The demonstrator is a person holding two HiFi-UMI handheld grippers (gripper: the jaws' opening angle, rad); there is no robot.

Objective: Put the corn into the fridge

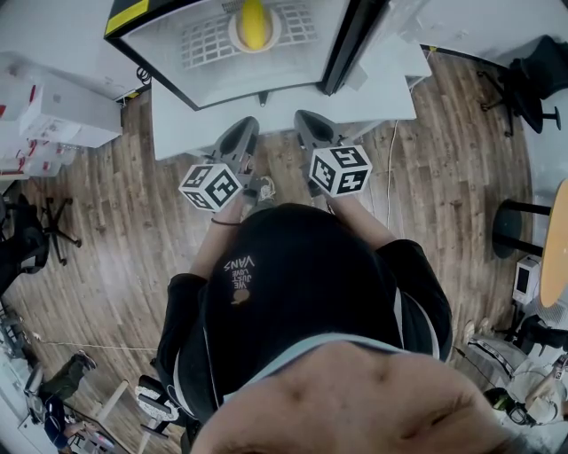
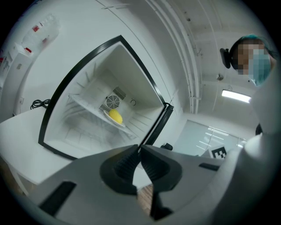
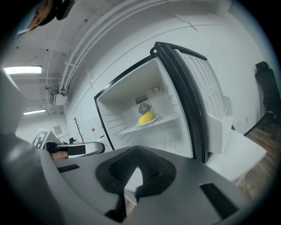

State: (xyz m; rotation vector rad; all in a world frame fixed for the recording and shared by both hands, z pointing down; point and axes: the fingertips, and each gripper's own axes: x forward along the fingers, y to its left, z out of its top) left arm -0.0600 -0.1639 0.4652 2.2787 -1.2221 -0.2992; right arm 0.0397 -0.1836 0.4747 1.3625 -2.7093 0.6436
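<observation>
The yellow corn (image 1: 253, 22) lies on a white plate (image 1: 235, 34) on the wire shelf inside the open white fridge (image 1: 169, 49). It also shows in the left gripper view as corn (image 2: 115, 116) and in the right gripper view as corn (image 3: 146, 117). My left gripper (image 1: 244, 126) and right gripper (image 1: 304, 118) hover side by side in front of the fridge, apart from it. The left gripper (image 2: 139, 146) is shut with nothing in it. The right gripper (image 3: 137, 147) is shut and empty too. The fridge door (image 1: 351, 44) stands open at the right.
The fridge rests on a low white platform (image 1: 364, 102) over a wooden floor. White boxes (image 1: 53, 115) stand at the left, a dark chair (image 1: 532, 80) and a round table (image 1: 555, 239) at the right. A cable (image 1: 389, 168) hangs from the platform.
</observation>
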